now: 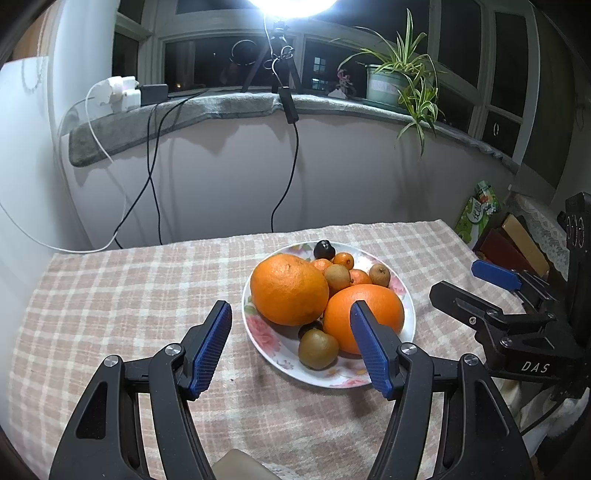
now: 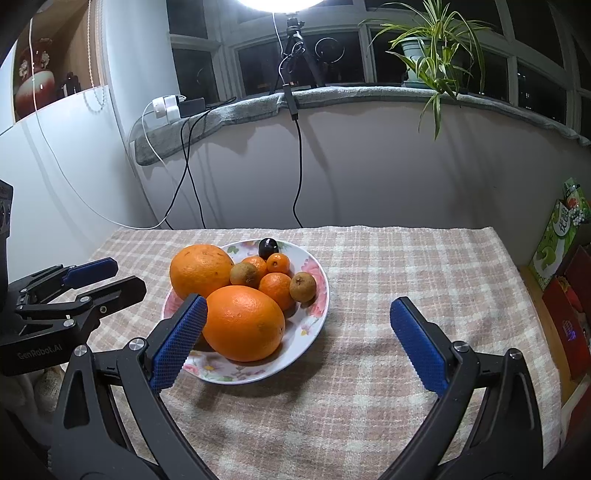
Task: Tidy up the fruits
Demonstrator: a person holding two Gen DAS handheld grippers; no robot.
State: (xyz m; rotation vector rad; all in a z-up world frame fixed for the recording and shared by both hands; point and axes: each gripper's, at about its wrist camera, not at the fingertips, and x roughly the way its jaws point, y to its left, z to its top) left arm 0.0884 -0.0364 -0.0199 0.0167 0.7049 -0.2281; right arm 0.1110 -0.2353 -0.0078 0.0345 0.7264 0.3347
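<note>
Night scene, one hard lamp, sharp fisheye frames.

A lamp (image 1: 291, 5) at 12 o'clock blows out to pure white in both views and lights the cloth (image 2: 388, 280) evenly; windows behind are black. Cables throw thin shadows on the wall (image 1: 221, 173), and the plate (image 2: 317, 291) casts a soft one toward 6 o'clock. Straight lines bow near the rims, corners vignette dark, and the left view's 9 o'clock edge looks hazy, perhaps smeared.

A floral plate (image 2: 317, 295) on my checked tablecloth holds two large oranges (image 2: 243, 323), small tangerines (image 2: 276, 288), three brown kiwis (image 2: 303, 286) and one dark plum (image 2: 268, 248) at its far rim.
</note>
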